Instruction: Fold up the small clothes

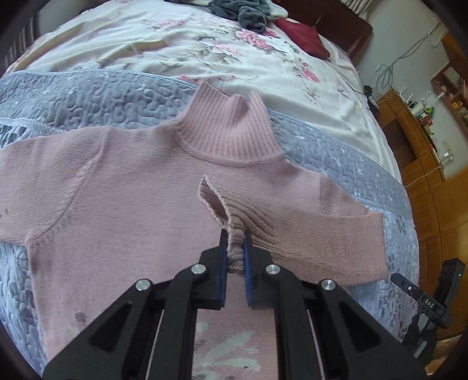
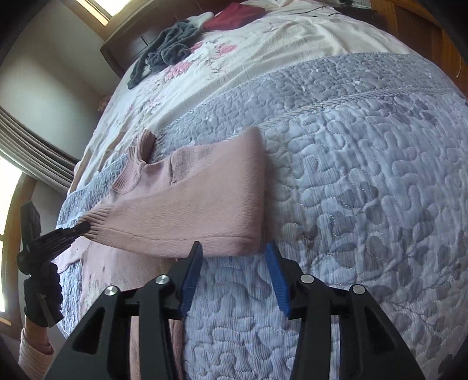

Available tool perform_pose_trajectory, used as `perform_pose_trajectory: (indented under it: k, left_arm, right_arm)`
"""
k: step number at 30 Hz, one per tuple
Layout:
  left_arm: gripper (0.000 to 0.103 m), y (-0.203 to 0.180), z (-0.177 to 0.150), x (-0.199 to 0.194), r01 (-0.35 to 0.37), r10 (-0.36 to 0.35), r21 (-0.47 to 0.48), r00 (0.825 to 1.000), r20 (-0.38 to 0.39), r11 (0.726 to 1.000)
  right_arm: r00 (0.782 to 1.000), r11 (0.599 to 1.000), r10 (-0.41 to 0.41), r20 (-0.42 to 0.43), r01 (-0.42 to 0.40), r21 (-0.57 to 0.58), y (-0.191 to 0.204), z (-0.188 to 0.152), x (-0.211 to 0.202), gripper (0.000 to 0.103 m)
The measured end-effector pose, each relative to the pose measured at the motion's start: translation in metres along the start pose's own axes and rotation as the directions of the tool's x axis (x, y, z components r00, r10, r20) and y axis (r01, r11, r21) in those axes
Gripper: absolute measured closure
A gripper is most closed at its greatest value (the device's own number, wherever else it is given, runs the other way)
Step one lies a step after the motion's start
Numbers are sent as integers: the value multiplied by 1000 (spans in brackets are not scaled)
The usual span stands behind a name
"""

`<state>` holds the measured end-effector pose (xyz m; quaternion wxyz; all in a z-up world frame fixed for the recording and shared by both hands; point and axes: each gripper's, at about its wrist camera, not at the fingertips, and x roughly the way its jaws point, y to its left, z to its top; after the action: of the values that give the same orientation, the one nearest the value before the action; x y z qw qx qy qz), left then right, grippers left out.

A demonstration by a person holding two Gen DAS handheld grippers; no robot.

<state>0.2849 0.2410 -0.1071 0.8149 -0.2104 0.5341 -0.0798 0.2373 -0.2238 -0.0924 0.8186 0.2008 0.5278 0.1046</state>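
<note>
A small pink turtleneck sweater [image 1: 122, 181] lies flat on the grey quilted bedspread [image 1: 87, 99], collar away from me. My left gripper [image 1: 235, 236] is shut on the ribbed cuff [image 1: 234, 225] of the right sleeve, which is folded inward across the chest. In the right wrist view the same folded sleeve [image 2: 204, 198] lies across the sweater, and the left gripper [image 2: 79, 228] holds its cuff at the far left. My right gripper [image 2: 234, 248] stands open just over the sleeve's folded edge, nothing between its blue pads [image 2: 191, 277].
A floral sheet [image 1: 175, 43] covers the far half of the bed, with a dark grey garment [image 1: 245, 11] and a dark red cloth [image 1: 304, 38] near the headboard. Wooden furniture [image 1: 421, 152] stands to the right of the bed. A gloved hand [image 2: 41, 289] holds the left tool.
</note>
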Motion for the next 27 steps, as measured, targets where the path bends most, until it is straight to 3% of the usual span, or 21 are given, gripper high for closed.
perform_pose_trajectory:
  k: [4,9,11,13,15,20,24,27]
  left_arm:
    - [96,34,8,-14,-61,62,-26,997,37,998]
    - [95,66,13,-14,-82,83,-52,996,23,995]
    - [95,73,11,-8,-95,96,-55,995,10,994]
    - [95,82,9,3,-112,111,-65,994,-14,992]
    - [95,91,6,15,-137,135,-66,990,-33,988]
    - [92,110,-6,43,-180,173,-72,981,-92,981]
    - [83,112,-6,37,-184,178,-67,981,-80,981]
    - [82,113,-2,12,-210,208,-74,977,-36,975]
  right_arm:
    - [999,999,31,-38,-31,22,9,9,24,57]
    - [993,997,72,-89,-70,24,27,18,52,56]
    - [994,999,35,-102,-33,16,33,19,61,58]
    - [993,1000,-27,-116,27,0,35,18,68,69]
    - [989,997,-72,-133,71,-13,34,14,74,70]
    - [985,996,-95,-146,94,-14,28,8,83,72]
    - [979,991,-132,-155,124,-60,36,9,82,71]
    - [978,980,-173,-115,159,-117,59,12,69,67]
